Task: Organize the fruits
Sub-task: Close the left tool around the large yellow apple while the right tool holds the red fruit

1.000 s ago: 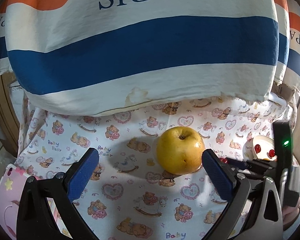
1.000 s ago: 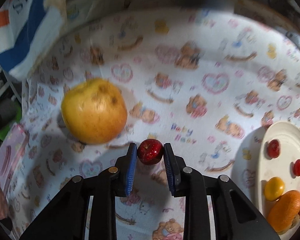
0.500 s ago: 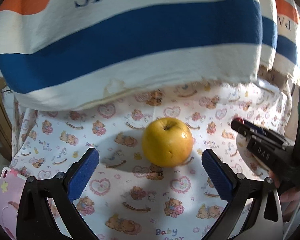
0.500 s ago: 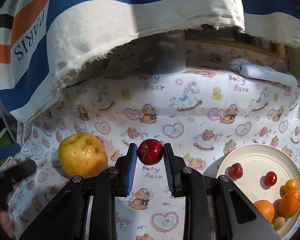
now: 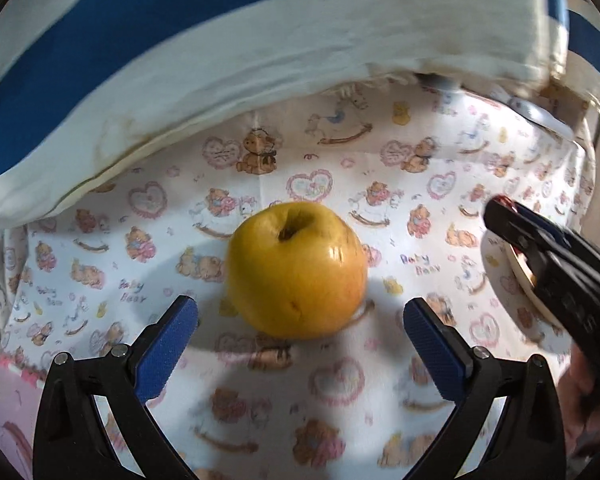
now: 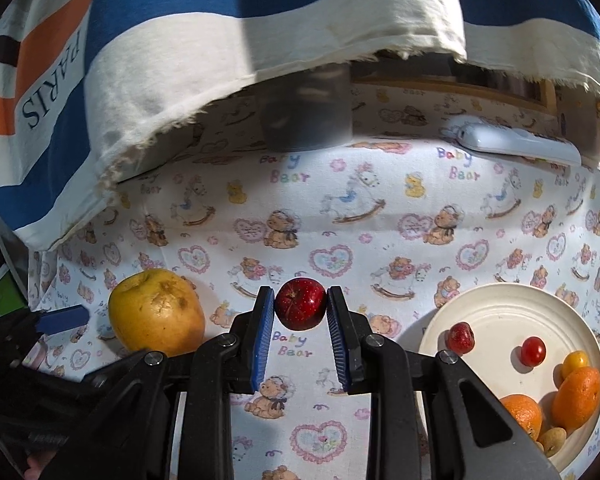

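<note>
1. Since the earlier frame, we note our left gripper (image 5: 300,340) has closed in on the yellow apple (image 5: 296,270); fingers spread wide, apple between and just ahead of the tips, resting on the printed cloth (image 5: 340,168).
2. Our right gripper (image 6: 301,306) clamps a small red fruit (image 6: 301,303) above the cloth.
3. White plate (image 6: 496,312), at right: oranges (image 6: 576,392), cherry tomatoes (image 6: 533,351).

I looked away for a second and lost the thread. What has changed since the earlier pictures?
The left tongs, open, have moved in on the yellow apple, which now sits larger and centred ahead of their tips. The right tongs have swung their view up from the cloth toward the plate. Unchanged: the right tongs grip the small red fruit; the apple has not been grasped.
</note>
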`<state>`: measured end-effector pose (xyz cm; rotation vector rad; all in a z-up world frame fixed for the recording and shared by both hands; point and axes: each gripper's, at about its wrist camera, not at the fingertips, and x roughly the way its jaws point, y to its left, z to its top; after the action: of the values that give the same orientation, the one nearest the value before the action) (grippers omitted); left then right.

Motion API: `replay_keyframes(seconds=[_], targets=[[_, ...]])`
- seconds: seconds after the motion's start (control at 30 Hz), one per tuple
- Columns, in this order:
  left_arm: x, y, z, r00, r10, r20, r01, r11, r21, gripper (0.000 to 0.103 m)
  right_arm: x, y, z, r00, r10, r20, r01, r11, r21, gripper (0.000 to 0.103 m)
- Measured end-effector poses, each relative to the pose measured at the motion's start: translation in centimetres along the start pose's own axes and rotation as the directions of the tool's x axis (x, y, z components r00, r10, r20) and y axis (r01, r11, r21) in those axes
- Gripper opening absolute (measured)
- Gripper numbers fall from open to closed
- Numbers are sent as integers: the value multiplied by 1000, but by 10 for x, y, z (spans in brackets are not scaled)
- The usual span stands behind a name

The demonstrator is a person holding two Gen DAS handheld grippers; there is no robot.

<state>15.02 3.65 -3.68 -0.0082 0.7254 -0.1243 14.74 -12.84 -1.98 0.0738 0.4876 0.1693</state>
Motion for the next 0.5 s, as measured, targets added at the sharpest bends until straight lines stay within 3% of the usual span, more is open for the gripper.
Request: replay_keyframes(seconds=[0.23,0.5], targets=[[27,7,24,999,-9,-44,6,997,-78,102,6,-3,-1,1000,-9,-17,9,1000,9,28],[42,16,21,998,-52,-41,45,989,-144,97,10,-1,-1,999,-5,-36,5,1000,1,28]])
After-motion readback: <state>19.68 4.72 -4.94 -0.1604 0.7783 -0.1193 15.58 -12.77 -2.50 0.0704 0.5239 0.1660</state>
